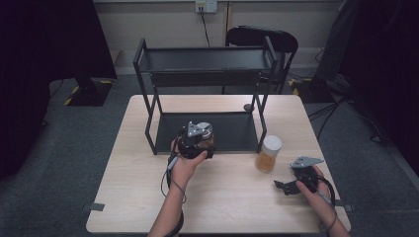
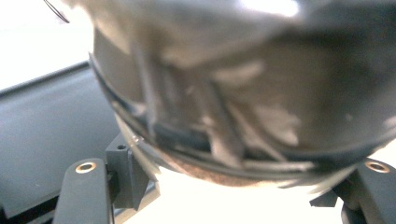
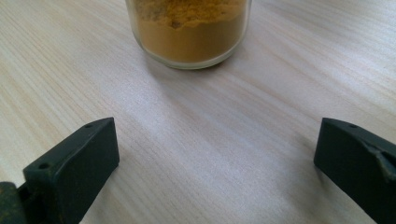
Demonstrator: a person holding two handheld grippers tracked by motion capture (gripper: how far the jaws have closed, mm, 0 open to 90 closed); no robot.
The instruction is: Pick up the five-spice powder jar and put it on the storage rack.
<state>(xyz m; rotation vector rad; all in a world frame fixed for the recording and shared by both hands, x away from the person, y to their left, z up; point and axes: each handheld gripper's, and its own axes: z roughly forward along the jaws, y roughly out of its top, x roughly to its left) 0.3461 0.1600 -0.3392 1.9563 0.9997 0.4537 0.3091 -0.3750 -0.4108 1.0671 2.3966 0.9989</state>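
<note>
The left tongs (image 1: 205, 140) clench a glass jar (image 1: 206, 137) at the front edge of the rack's (image 1: 207, 129) bottom shelf, seemingly to shelve it. The right tongs (image 3: 217, 154), released, rest near the tabletop's (image 1: 222, 192) right front corner, facing the yellow-powder jar (image 1: 268, 154) nearby.

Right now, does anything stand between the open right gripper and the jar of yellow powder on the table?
Nothing visible does. Bare table lies between the right gripper and the jar of yellow powder; its jaws stand wide apart, facing it.
</note>
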